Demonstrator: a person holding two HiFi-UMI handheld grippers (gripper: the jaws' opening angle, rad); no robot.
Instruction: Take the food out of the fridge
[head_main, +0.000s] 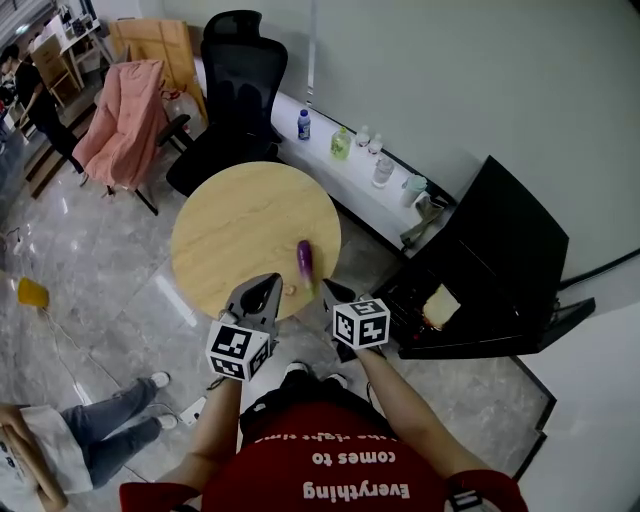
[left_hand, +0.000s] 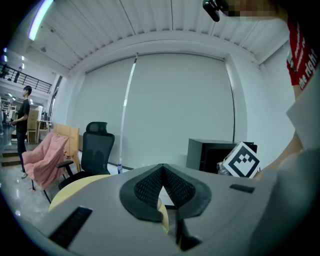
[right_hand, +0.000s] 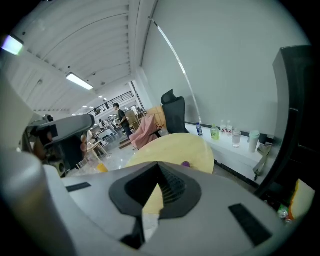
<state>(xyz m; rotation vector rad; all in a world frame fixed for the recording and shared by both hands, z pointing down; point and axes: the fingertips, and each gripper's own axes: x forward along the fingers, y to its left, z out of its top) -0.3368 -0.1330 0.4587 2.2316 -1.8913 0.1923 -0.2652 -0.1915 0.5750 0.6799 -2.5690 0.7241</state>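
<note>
My left tongs (head_main: 265, 288) and right tongs (head_main: 330, 292) are pinched together, empty, at the round pale wooden bench's (head_main: 230, 235) near edge. A purple eggplant (head_main: 304, 257) lies on the bench.

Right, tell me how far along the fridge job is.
Looks done: a purple eggplant lies on the round table. In hand: nothing; the left gripper and right gripper are both shut and empty, near the table's edge. Left: the fridge stands open with a yellowish item inside, likely next.
</note>
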